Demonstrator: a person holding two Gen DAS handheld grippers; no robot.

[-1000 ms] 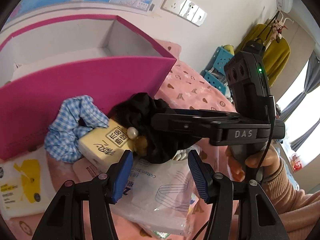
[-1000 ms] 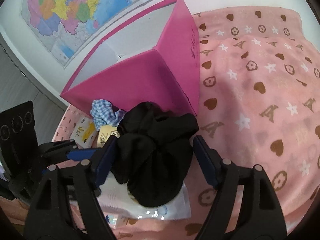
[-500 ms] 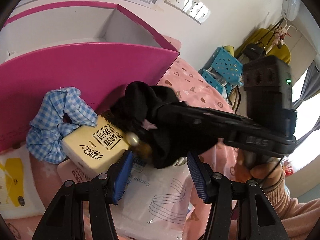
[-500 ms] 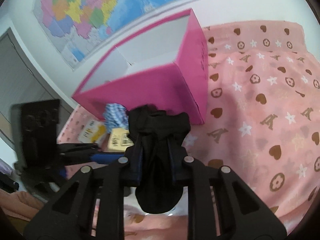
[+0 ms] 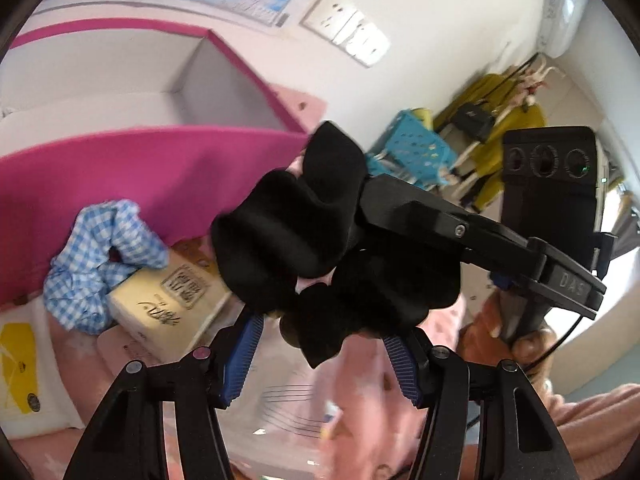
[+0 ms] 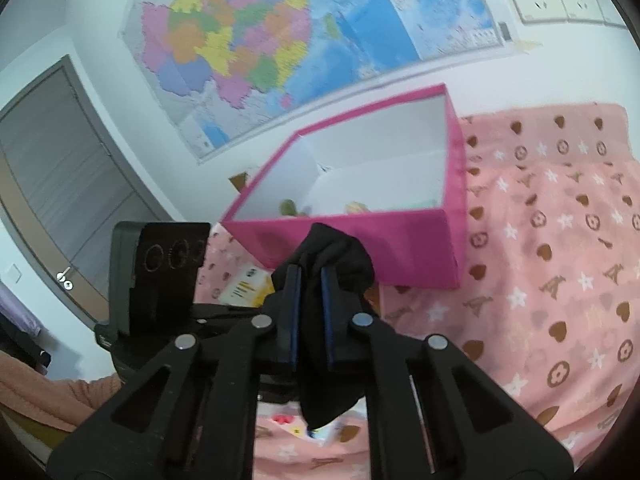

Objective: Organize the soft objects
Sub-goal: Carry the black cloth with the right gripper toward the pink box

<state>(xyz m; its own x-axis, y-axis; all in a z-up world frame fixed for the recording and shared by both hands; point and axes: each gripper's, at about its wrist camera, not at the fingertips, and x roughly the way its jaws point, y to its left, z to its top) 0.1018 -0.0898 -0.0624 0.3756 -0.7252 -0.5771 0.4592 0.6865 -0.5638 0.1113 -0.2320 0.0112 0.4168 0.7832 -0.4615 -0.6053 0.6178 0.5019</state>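
Observation:
My right gripper [image 6: 310, 280] is shut on a black fabric scrunchie [image 6: 340, 264] and holds it in the air in front of the pink storage box [image 6: 400, 240]. In the left wrist view the black scrunchie [image 5: 304, 232] hangs from the right gripper's fingers [image 5: 440, 220], just above my left gripper [image 5: 324, 356], which is open and empty. A blue checked scrunchie [image 5: 100, 264] lies against the pink box [image 5: 140, 172], next to a yellow tissue pack [image 5: 168, 300].
The pink box has white inner compartments with small items inside [image 6: 288, 206]. A pink patterned blanket [image 6: 560, 260] covers the surface. A clear cotton-pad bag [image 5: 288, 400] and a white-yellow pack [image 5: 20, 368] lie below. A wall map [image 6: 280, 40] hangs behind.
My right gripper closed on the black scrunchie and lifted it up off the pile, toward the pink box. My left gripper stayed open.

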